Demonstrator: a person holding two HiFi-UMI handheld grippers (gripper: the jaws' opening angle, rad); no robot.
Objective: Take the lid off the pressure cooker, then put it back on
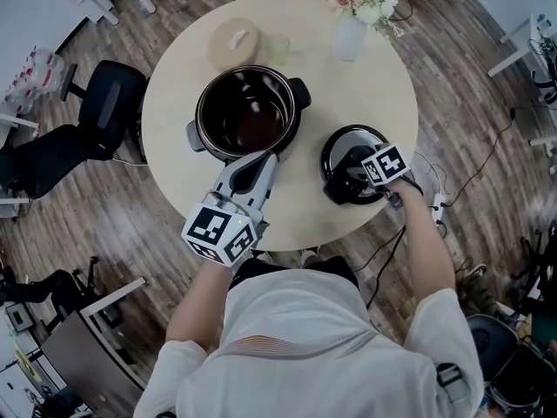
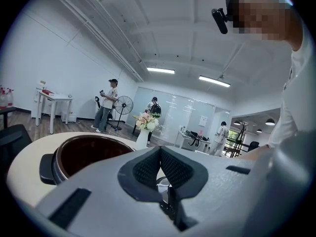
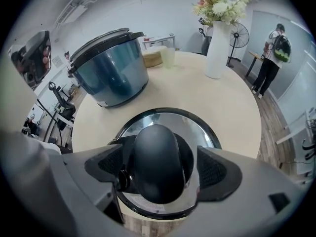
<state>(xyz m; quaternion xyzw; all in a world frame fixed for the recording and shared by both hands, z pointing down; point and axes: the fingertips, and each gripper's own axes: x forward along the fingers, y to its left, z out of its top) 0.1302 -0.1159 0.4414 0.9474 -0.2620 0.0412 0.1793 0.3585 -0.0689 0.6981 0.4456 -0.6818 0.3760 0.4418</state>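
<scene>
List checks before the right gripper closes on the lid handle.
1. Right gripper jaws either side of handle: ok.
2. Jaws open, gap to handle on both sides: ok.
3. Lid flat on table: ok.
4. Pot open and empty: ok.
5. Left gripper shut, by the pot rim; steadying pot: cannot tell.

White short-sleeved shirt point(image 1: 305, 338); grey left claw point(image 2: 159, 154), right claw point(image 3: 160, 166); black gridded pads point(image 3: 212, 168); black-white marker cubes point(image 1: 219, 231).

The round table point(image 1: 387, 90) bears an open pressure cooker point(image 1: 246, 113), its lid point(image 1: 342, 146), a flower vase point(image 1: 350, 38) and a cup point(image 1: 278, 49).
</scene>
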